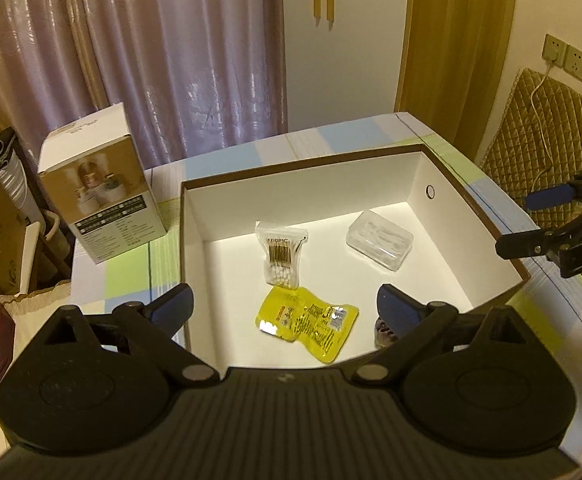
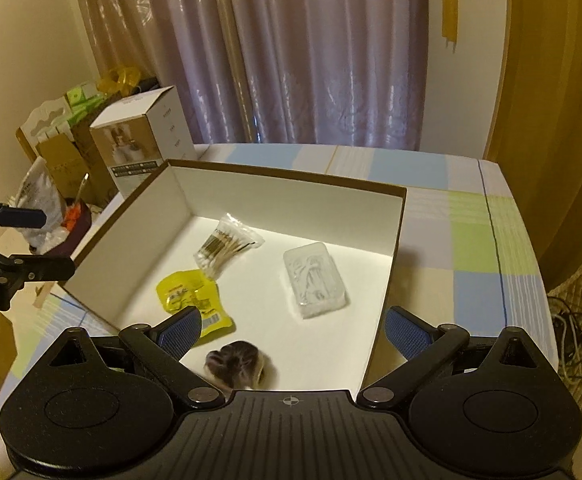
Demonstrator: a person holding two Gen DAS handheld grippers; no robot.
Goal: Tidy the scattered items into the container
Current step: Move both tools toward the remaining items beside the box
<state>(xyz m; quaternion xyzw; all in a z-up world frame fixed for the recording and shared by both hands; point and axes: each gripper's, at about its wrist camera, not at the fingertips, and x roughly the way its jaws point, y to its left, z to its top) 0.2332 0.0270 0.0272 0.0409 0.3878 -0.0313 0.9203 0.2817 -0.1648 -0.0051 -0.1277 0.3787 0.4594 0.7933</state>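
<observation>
A white open box with a brown rim [image 1: 303, 166] [image 2: 287, 178] sits on the table. Inside lie a bag of cotton swabs [image 1: 281, 254] [image 2: 225, 246], a yellow sachet [image 1: 311, 322] [image 2: 191, 294], a clear plastic case [image 1: 379, 244] [image 2: 317, 280] and a blurred dark furry item [image 2: 237, 364] [image 1: 385, 332] near the front wall. My left gripper [image 1: 285, 306] hovers open over the box's front left part, nothing between its fingers. My right gripper [image 2: 293, 330] is open above the furry item, holding nothing. Each gripper shows at the edge of the other's view.
A tall white and tan carton [image 1: 99, 184] [image 2: 143, 142] stands left of the box on the checked tablecloth [image 2: 471, 216]. Curtains hang behind. Clutter and cardboard boxes [image 2: 59, 168] sit beyond the table's left edge; a quilted chair back [image 1: 543, 148] is at the right.
</observation>
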